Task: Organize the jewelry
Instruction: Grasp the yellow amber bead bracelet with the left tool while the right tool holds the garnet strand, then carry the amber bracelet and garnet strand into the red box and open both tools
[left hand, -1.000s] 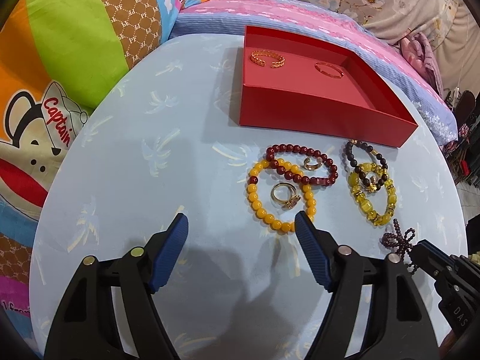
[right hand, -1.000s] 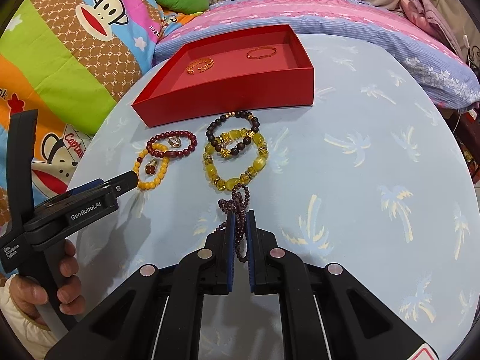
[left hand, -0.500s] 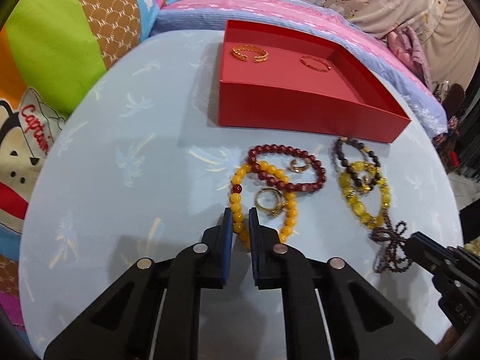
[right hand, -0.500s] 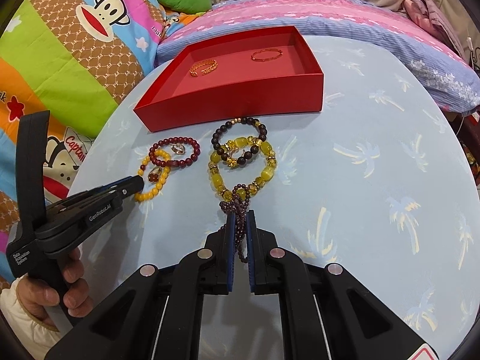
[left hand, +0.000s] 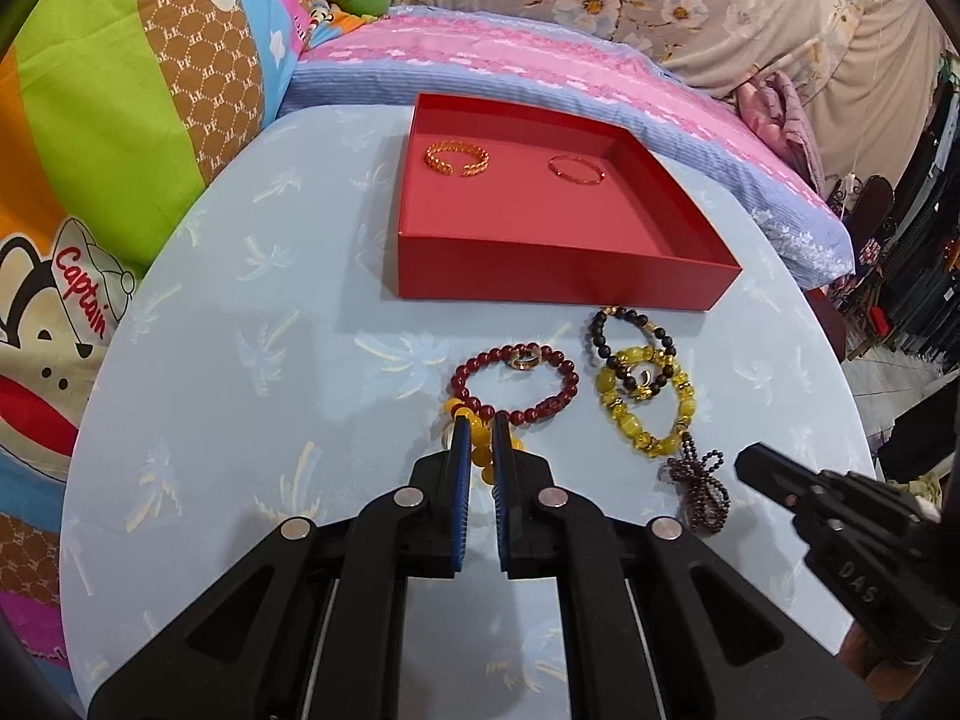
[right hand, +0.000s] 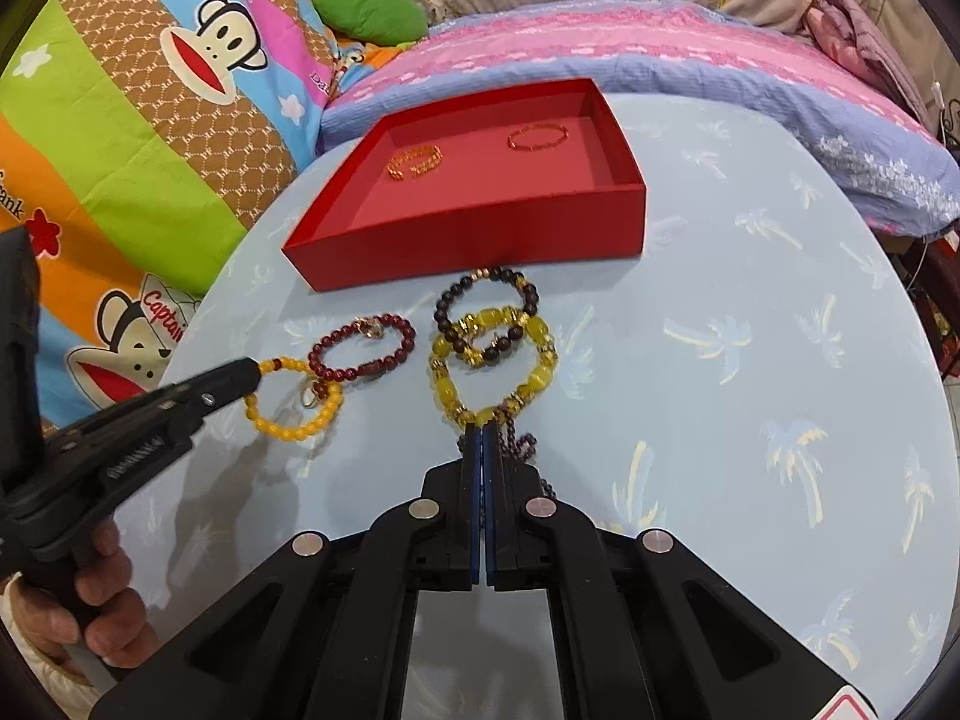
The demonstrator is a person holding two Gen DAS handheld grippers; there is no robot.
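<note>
Lifted clear of the tabletop [left hand: 210, 390], the yellow bead bracelet [right hand: 294, 396] now hangs clenched in the left claw [left hand: 480, 438], which stood wide open a second ago. Right claw [right hand: 483, 438] is clamped on the purple bead string [left hand: 702, 480] near the tabletop's near edge. Two gold bangles lie in the red tray [left hand: 540, 276] at the far edge.

Red tray [left hand: 558, 285]: matt card, smooth. Table cover [left hand: 252, 360]: smooth pale-blue sheet, faint sheen. Yellow bead bracelet [right hand: 294, 426]: glossy, opaque. Dark red bead bracelet [left hand: 558, 399]: polished. Two bangles in tray, upper centre [left hand: 457, 157]: shiny metal. Gripper bodies: matt black plastic; pads [left hand: 461, 480] blue, ribbed. Bedding, upper left [left hand: 120, 120]: quilted cloth.
</note>
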